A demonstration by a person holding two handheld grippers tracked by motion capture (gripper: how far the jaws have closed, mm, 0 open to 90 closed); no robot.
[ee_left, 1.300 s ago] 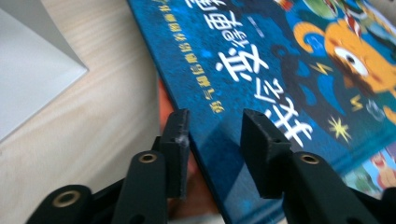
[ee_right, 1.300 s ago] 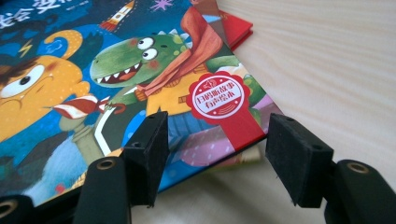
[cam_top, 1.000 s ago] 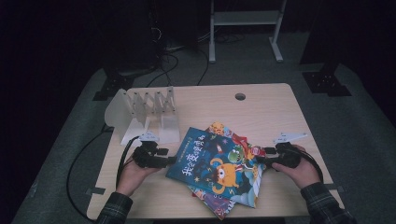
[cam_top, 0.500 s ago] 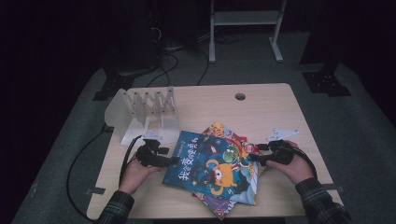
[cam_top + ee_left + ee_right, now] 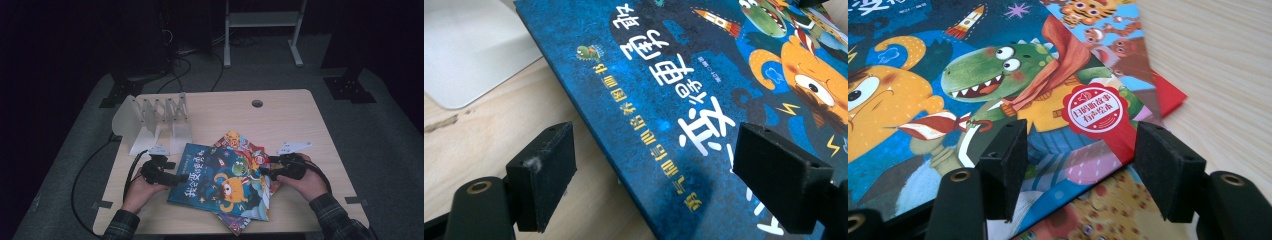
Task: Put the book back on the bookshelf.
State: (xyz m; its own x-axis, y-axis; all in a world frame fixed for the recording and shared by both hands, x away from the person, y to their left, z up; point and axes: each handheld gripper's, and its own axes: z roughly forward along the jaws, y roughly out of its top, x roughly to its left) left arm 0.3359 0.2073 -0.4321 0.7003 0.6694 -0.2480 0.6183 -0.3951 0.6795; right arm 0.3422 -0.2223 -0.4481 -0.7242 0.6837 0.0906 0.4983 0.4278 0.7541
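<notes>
**Both grippers at the edges of the blue picture book**

The blue picture book (image 5: 222,182) lies on top of a small pile of books (image 5: 240,145) on the wooden table (image 5: 280,120), in front of the white rack (image 5: 150,117). The left gripper (image 5: 186,178) straddles its left edge, its jaws having just been opening, now wide and off the cover. The right gripper (image 5: 263,171) stands spread over the right edge, gripping nothing.

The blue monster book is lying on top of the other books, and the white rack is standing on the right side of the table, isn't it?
Not quite. The blue book does lie on top of the other books, but the white rack stands on the left side of the table. The high view shows it.
</notes>
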